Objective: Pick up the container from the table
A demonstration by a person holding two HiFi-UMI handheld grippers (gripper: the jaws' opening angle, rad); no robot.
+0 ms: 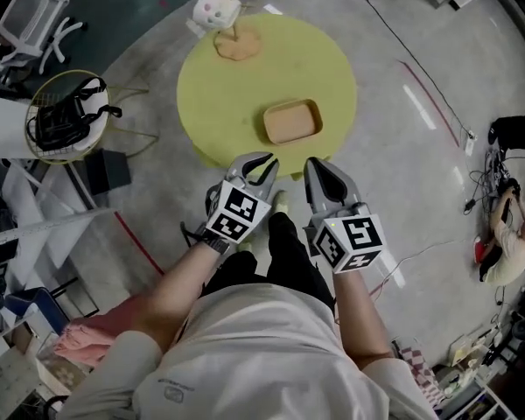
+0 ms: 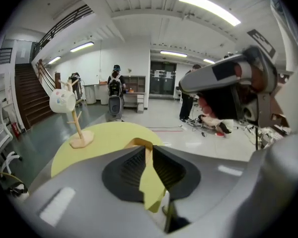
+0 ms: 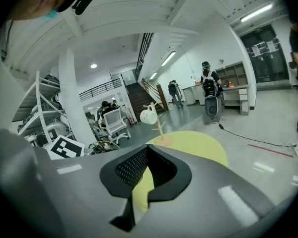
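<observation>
- Round table [image 1: 245, 94], smooth yellow-green top, lies just ahead of both grippers.
- Left gripper [image 1: 264, 166]: grey moulded shell, jaws together at the tips, nothing held; ribbed black pads [image 2: 129, 170] show behind them.
- Right gripper [image 1: 319, 169], close beside it: jaws also together and empty.
- Container [image 1: 291, 121]: a shallow tan tray, rectangular with rounded corners, sits on the table just beyond the gripper tips, untouched.
- Far beyond it, a wooden stand [image 1: 237, 44] with a disc base carries a rounded white mug [image 1: 215, 9].

White mug [image 1: 215, 7] on wooden stand [image 1: 237, 43], wire basket [image 1: 67, 72] with black bag [image 1: 61, 117], office chair [image 1: 31, 12]
</observation>
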